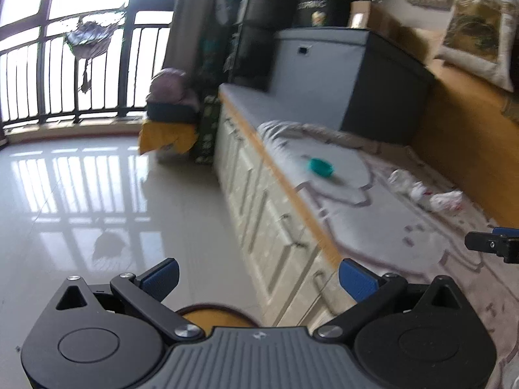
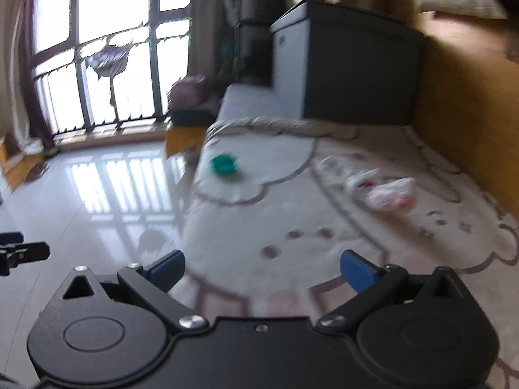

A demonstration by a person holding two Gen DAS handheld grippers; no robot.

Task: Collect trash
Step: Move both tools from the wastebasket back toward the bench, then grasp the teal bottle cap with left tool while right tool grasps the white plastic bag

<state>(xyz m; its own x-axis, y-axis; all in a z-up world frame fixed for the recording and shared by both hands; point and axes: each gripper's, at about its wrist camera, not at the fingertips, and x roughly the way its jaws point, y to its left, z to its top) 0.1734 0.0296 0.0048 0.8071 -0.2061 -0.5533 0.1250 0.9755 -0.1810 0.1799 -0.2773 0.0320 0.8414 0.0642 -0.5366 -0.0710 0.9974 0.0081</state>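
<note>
Left wrist view: a low platform bed (image 1: 292,110) with pale drawer fronts (image 1: 269,227) runs from near right to far centre, its wooden front edge (image 1: 285,194) dropping to a glossy tiled floor (image 1: 97,194) that lies open on the left as far as the balcony railing (image 1: 65,64). A patterned blanket (image 1: 373,227) covers the bed top; a wooden panel (image 1: 460,149) bounds it on the right, and a grey-and-black storage box (image 1: 350,74) closes the far end. Crumpled white wrappers (image 1: 428,193) with red marks, the trash, lie in a loose cluster on the blanket near the right panel, well apart from a teal bowl-like object (image 1: 321,167) nearer the bed's front edge. Left gripper (image 1: 259,278) is held low over the bed's front edge, its blue-padded fingers (image 1: 356,278) spread wide and holding nothing; a tip of the right gripper shows at the right margin.

Right wrist view: the right gripper (image 2: 262,274) sits above the near blanket, fingers (image 2: 356,274) likewise spread and empty. Motion blur smears the wrappers (image 2: 382,191), which lie far right of the teal object (image 2: 223,163).
</note>
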